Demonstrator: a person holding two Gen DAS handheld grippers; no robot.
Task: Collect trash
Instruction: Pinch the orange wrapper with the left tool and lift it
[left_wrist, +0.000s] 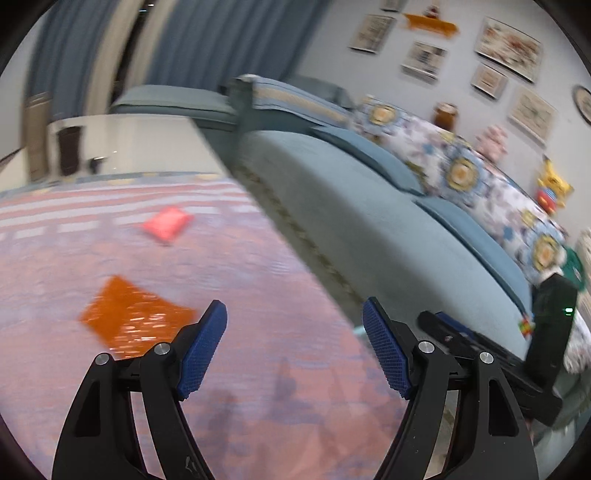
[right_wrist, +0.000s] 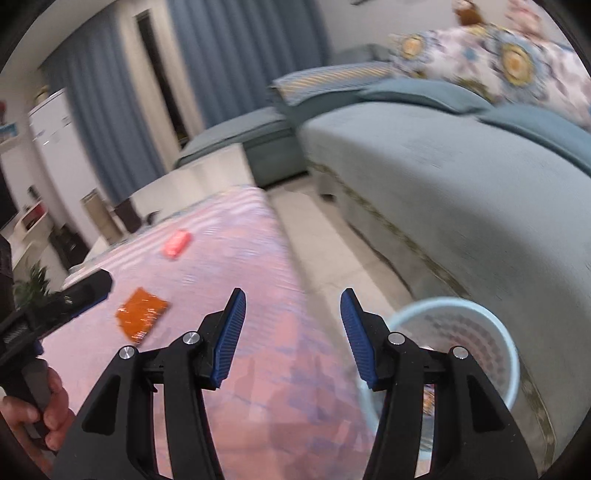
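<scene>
An orange foil wrapper (left_wrist: 129, 314) lies flat on the pink rug, just left of and beyond my left gripper (left_wrist: 294, 319), which is open and empty above the rug. A pink packet (left_wrist: 167, 224) lies farther off on the rug. In the right wrist view the orange wrapper (right_wrist: 141, 312) and the pink packet (right_wrist: 178, 243) lie to the left of my right gripper (right_wrist: 293, 308), which is open and empty. A pale blue waste basket (right_wrist: 511, 354) stands on the floor just right of the right gripper, with some trash inside.
A grey-blue sofa (left_wrist: 351, 192) with floral cushions runs along the right. The other gripper's body (left_wrist: 546, 332) shows at the right edge. The pink rug (right_wrist: 236, 258) ends at a tiled strip beside the sofa. A dark bin (left_wrist: 69, 147) and white cabinets stand far back.
</scene>
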